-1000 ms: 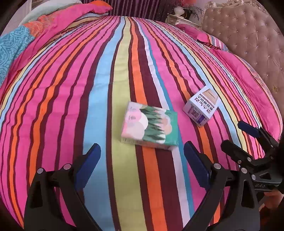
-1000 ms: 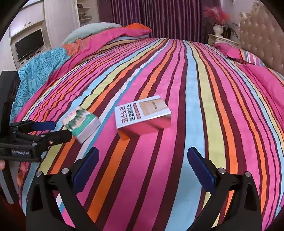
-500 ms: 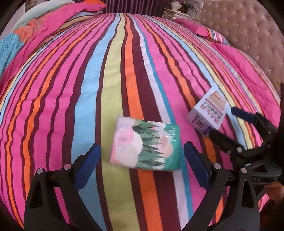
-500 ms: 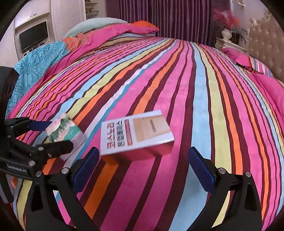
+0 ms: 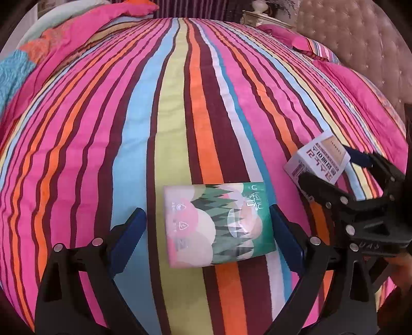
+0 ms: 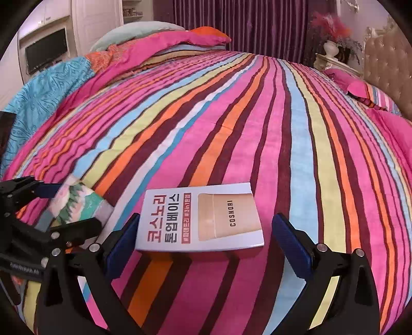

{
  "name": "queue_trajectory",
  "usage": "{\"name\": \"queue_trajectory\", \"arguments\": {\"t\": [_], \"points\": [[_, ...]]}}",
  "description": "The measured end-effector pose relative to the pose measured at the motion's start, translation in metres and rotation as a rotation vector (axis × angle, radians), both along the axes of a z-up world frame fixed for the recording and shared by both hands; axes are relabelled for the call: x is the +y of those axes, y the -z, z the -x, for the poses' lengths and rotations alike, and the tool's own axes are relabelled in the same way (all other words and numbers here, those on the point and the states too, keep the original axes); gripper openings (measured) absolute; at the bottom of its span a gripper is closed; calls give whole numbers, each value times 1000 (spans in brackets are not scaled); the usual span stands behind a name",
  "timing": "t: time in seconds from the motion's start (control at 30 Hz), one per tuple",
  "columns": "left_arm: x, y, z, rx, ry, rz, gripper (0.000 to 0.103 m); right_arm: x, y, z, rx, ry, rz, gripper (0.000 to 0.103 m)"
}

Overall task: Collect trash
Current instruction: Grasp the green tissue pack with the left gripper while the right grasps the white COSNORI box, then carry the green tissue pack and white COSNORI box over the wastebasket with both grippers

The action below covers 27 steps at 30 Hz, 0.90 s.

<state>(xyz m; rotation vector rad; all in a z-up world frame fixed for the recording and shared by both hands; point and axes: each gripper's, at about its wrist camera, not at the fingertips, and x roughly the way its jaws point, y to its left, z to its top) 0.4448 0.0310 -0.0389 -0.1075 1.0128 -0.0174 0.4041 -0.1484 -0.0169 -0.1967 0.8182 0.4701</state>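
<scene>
A green and pink tissue pack [image 5: 219, 221] lies flat on the striped bedspread [image 5: 180, 103]. My left gripper [image 5: 207, 226] is open, its blue pads on either side of the pack. A white cosmetics box with Korean lettering [image 6: 200, 219] lies to its right; it also shows in the left wrist view [image 5: 319, 161]. My right gripper [image 6: 206, 237] is open and straddles the box. The right gripper shows in the left wrist view [image 5: 334, 167], the left gripper in the right wrist view [image 6: 59, 203] around the tissue pack [image 6: 74, 203].
A tufted headboard [image 5: 360, 38] and pink pillows [image 5: 303, 41] are at the right. Folded pink and blue bedding [image 6: 77, 72] lies at the far left. A nightstand with a vase [image 6: 332, 51] stands by purple curtains [image 6: 244, 23].
Both grippers have moved forward and down. The tissue pack now sits between the left pads and the white box between the right pads. Both stay open.
</scene>
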Motion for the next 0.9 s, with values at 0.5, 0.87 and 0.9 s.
{"name": "queue_trajectory", "arguments": {"t": [0.5,0.87,0.9], "points": [[7,-5,16,-26,-15,0,68,-4,-8,18,63,98,-21,75],[-3,-24,62,-41,1,3,68,-22,-22,62,89,179,-83,75],[-4,-27,68,-44,5,1,68,-23,-24,66,89,185,-89,75]]}}
